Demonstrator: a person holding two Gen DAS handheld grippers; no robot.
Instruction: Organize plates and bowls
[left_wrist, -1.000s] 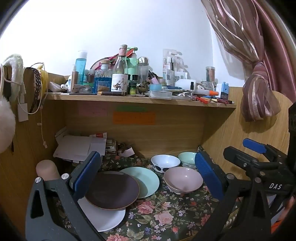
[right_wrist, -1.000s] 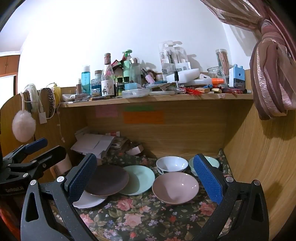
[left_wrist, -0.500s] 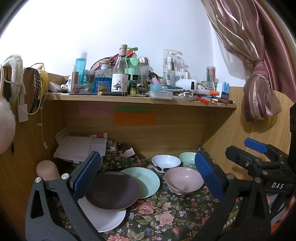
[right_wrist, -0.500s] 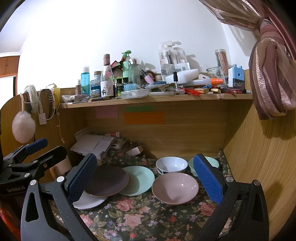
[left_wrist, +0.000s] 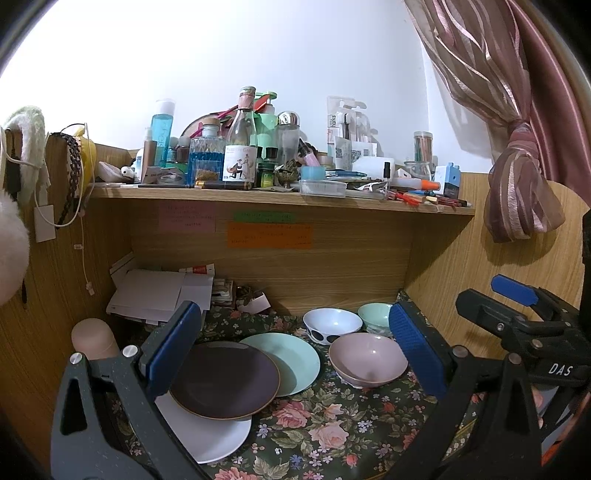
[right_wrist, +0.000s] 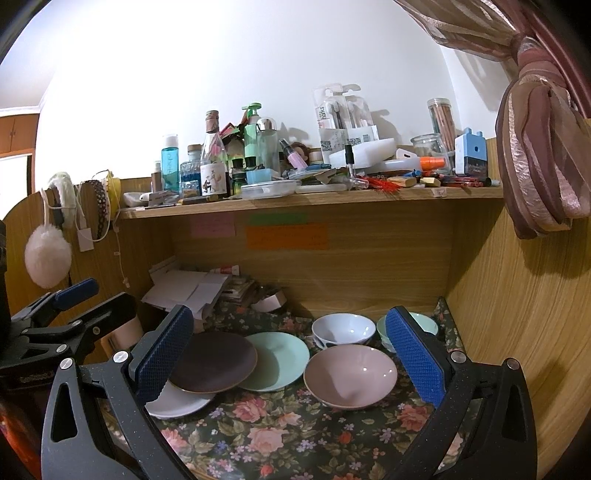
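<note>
On the floral cloth a dark brown plate (left_wrist: 225, 380) (right_wrist: 214, 363) lies over a white plate (left_wrist: 210, 437) (right_wrist: 173, 404) and overlaps a mint plate (left_wrist: 295, 362) (right_wrist: 280, 360). To the right sit a pink bowl (left_wrist: 369, 360) (right_wrist: 351, 374), a white bowl (left_wrist: 332, 325) (right_wrist: 343, 328) and a mint bowl (left_wrist: 376, 315) (right_wrist: 424, 323). My left gripper (left_wrist: 291, 347) is open and empty, held back from the dishes. My right gripper (right_wrist: 288, 347) is open and empty too. Each gripper shows at the edge of the other's view.
A wooden shelf (left_wrist: 280, 195) (right_wrist: 310, 199) crowded with bottles and jars overhangs the nook. Papers and boxes (left_wrist: 159, 295) are piled at the back left. A pinkish cup (left_wrist: 94, 338) stands at the left wall. Wooden side walls close in both sides; a curtain (left_wrist: 517, 184) hangs right.
Both views have shifted very slightly; the grippers stay open and the dishes have not moved.
</note>
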